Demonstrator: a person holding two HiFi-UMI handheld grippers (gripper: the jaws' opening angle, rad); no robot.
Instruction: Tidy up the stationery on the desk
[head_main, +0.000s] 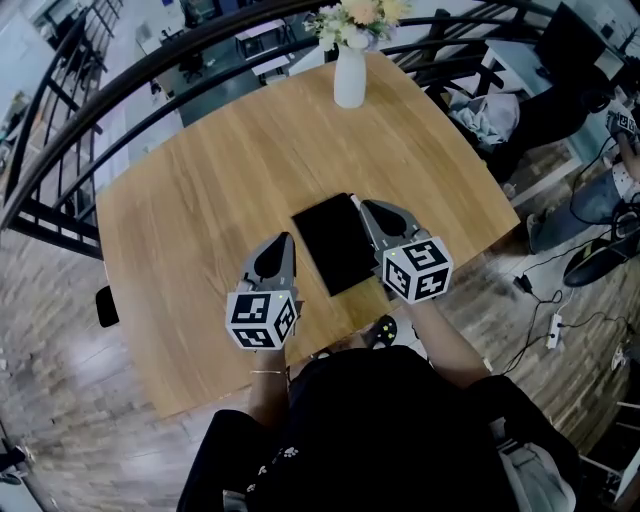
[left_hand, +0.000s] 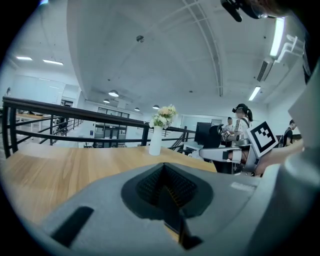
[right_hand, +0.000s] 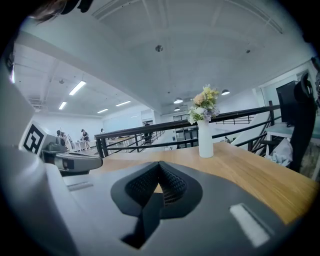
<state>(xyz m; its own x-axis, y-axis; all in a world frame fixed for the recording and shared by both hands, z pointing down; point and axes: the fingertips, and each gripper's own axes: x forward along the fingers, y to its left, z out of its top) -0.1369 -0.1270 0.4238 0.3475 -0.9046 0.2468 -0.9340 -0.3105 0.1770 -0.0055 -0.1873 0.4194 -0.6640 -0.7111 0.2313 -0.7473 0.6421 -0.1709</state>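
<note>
Head view | vase (head_main: 349, 75) holds flowers (head_main: 355, 18) | left tool (head_main: 284, 241), right tool (head_main: 363, 205) closed, empty

Open-plan office, mezzanine level. Black metal railing (left_hand: 75, 111) rings wooden table (head_main: 200, 230); desks (head_main: 262, 45) visible on level below. Strip lights (left_hand: 276, 37) on white ceiling (right_hand: 160, 30). Monitor (left_hand: 202, 134) at nearby workstation. Power strip (head_main: 553, 330) on plank floor (head_main: 60, 330). Flower vase (head_main: 349, 70) on table.
</note>
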